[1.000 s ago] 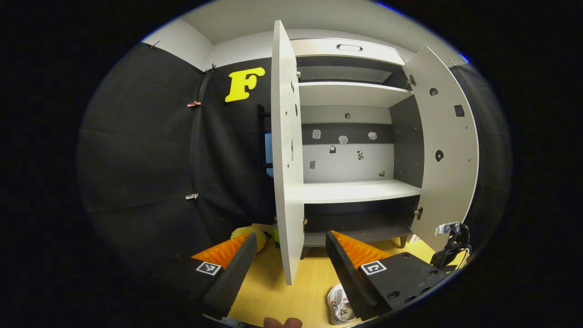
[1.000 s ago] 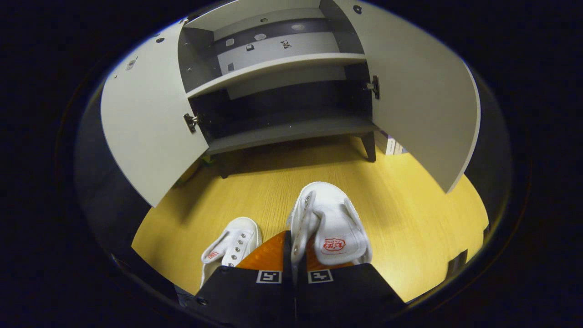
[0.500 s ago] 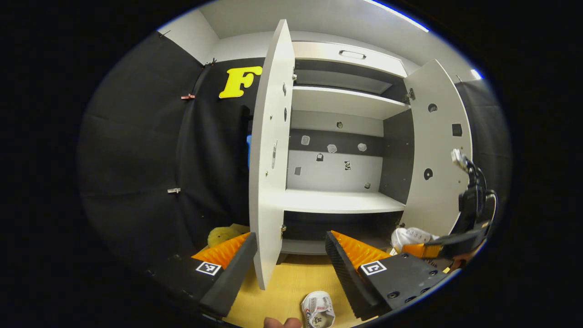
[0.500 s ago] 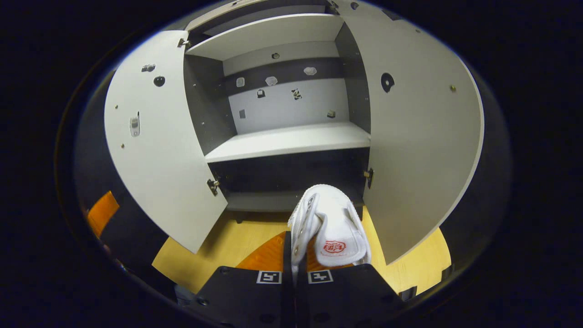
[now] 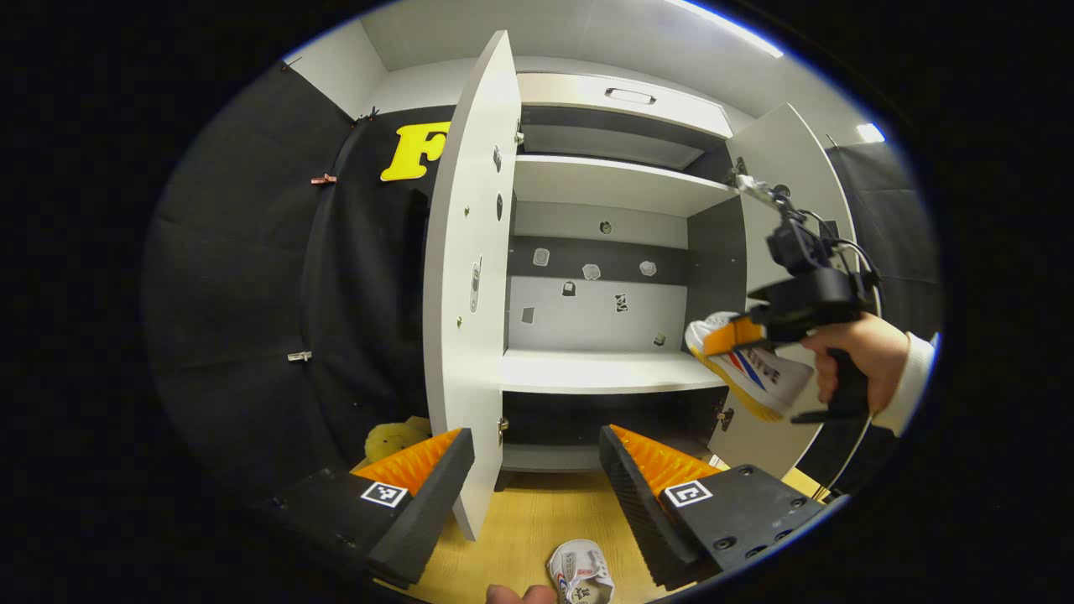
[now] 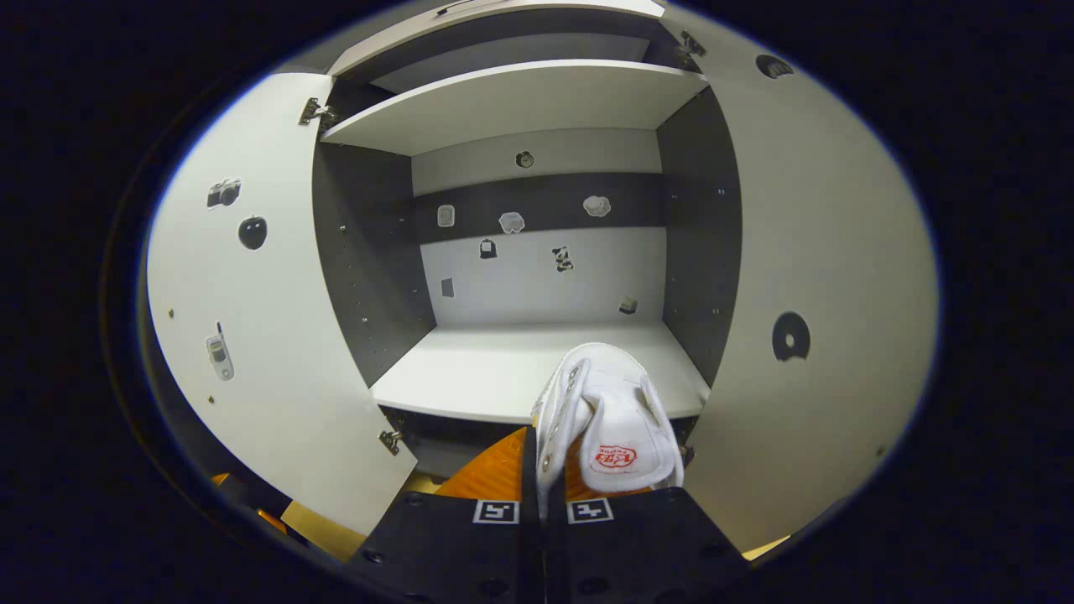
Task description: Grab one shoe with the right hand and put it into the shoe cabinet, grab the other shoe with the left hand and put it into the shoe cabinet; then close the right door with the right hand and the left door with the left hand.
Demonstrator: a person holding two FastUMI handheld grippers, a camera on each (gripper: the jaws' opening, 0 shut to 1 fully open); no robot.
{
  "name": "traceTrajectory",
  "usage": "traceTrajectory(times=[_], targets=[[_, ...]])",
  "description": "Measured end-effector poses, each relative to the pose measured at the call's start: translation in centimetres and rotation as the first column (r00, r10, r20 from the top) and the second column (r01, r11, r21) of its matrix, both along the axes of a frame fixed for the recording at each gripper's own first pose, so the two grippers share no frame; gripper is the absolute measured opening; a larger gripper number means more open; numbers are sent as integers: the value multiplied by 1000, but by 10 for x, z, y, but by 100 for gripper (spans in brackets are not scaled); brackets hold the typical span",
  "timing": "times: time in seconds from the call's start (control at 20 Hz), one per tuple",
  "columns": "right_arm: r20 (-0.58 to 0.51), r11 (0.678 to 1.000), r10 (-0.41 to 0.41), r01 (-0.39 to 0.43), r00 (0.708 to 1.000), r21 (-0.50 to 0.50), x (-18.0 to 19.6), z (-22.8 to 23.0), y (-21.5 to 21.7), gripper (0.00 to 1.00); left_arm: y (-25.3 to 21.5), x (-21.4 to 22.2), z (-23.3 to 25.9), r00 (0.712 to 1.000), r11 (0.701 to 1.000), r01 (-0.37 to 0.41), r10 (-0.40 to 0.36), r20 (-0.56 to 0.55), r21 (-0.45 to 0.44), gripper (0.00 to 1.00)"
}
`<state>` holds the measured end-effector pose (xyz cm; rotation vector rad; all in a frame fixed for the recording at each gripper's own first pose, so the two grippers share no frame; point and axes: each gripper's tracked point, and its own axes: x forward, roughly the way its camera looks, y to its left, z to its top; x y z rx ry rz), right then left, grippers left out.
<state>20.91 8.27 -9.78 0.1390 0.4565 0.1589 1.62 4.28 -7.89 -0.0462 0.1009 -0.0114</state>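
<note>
Carrying the shoe (image 6: pixel 608 419) pinched in my right gripper (image 6: pixel 543 470) — I should clear the middle shelf (image 6: pixel 503 377) edge, set it far right — left gripper (image 5: pixel 537 478) wide, empty.

Red logo on shoe tongue (image 6: pixel 613 457) — unreadable, no other legible text

We count two white shoes: one shoe (image 6: pixel 608 415) held up in front of the cabinet and a second shoe (image 5: pixel 581 573) on the floor. The shoe cabinet (image 6: pixel 537 101) is one unit with two open doors, a left door (image 5: pixel 466 277) and a right door (image 5: pixel 784 277). We also see two grippers, the left gripper (image 5: pixel 537 478) and the right gripper (image 6: pixel 544 482), and one hand (image 5: pixel 852 356).
</note>
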Motion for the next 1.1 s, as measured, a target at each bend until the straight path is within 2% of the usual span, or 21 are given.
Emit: traceTrajectory(times=[0.25,0.65,0.85,1.1], targets=[[-16,997,-4,3,1000,-82,98,-13,-4,6,-1,5,-5,1000,1000,8,-8,-10,0,95],[-128,979,5,-31,992,-202,213,-70,5,6,-1,11,-14,999,1000,-11,10,-33,-18,95],[-193,967,-10,-40,981,-252,240,-100,10,6,4,9,-17,998,999,-42,40,-42,-26,95],[-244,941,-10,-73,970,-329,246,-131,13,6,11,4,-23,996,997,-67,65,-61,-34,95]])
